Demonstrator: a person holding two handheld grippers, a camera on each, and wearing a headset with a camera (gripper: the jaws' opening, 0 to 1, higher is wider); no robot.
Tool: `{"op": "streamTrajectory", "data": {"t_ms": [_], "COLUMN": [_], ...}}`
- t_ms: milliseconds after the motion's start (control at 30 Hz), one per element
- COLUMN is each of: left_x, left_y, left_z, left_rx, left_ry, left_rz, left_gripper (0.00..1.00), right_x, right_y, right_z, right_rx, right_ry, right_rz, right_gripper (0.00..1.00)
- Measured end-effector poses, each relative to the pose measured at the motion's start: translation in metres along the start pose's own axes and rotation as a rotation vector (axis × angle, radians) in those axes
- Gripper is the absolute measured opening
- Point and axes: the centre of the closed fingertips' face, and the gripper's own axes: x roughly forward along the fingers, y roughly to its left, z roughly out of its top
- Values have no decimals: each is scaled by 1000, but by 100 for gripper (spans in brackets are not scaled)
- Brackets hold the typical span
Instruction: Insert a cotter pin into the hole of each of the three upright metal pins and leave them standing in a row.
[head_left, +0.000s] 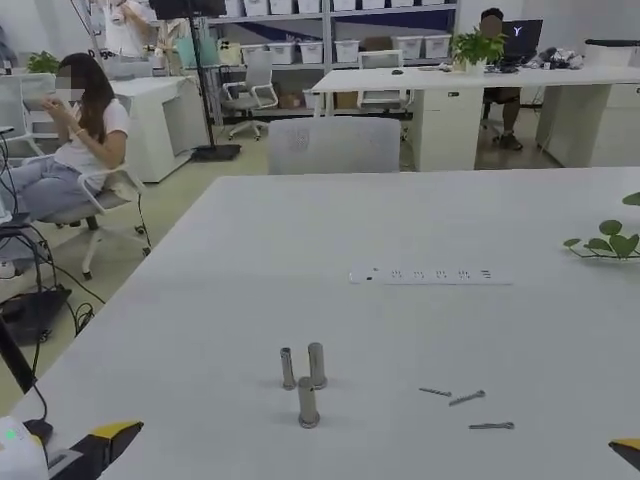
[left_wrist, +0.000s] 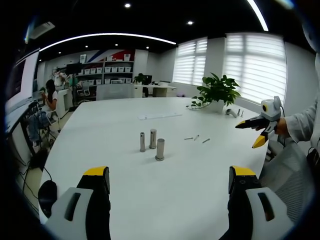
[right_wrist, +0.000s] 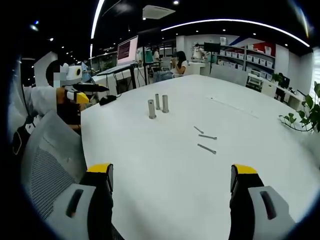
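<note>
My left gripper (left_wrist: 170, 172) has its yellow-tipped jaws spread wide, with nothing between them. My right gripper (right_wrist: 171, 170) is just the same, with its jaws wide apart and holding nothing. Both hang over the near edge of the big white table (head_left: 200, 300). In the head view the left one sits at 7 o'clock and the right one at 5 o'clock.

A bit further in, close to 12 o'clock, three short grey metal pins (head_left: 308, 402) stand straight up on the table. They are in a tight little bunch, one in front and two side by side just behind it.

At 3 o'clock from the bunch, three small thin silver cotter pins (head_left: 467, 398) lie flat on the table. They are near each other but well apart from the standing pins.

Further back, at about 1 o'clock, a long flat white power strip (head_left: 430, 275) lies on the table. At 2 o'clock some green plant leaves (head_left: 605, 240) rest near the table's edge.

At the far edge, at 12 o'clock, is the back of a grey chair (head_left: 335, 145). Far off at 10 o'clock a person (head_left: 85, 130) sits on a chair.
</note>
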Motion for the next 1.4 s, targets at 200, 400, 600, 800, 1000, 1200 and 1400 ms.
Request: {"op": "streamTrajectory", "data": {"t_ms": [200,400,600,800,1000,1200,1400], "left_x": [8,19,35,53,70,86,102], "left_y": [-2,3,7,7,10,16,18], "left_z": [-2,1,-4,-2,-6,-7,-9], "left_rx": [4,-19,17,57,106,116,133], "left_ry": [-12,-37,1,1,16,24,29], "left_rz": [-52,-88,-121,-146,-177,-183,-200], "left_gripper": [100,100,92,86,70,62,54], "right_x": [0,2,3,6,7,6,6], "right_y": [4,3,1,1,1,0,-1], "right_z": [5,4,2,3,4,4,2], "right_rx": [-14,-16,-19,-20,-20,-19,-18], "right_ry": [-30,-17,-3,3,4,8,19], "right_rz": [23,21,19,21,21,18,14], "right_gripper": [100,100,100,100,100,100,99]}}
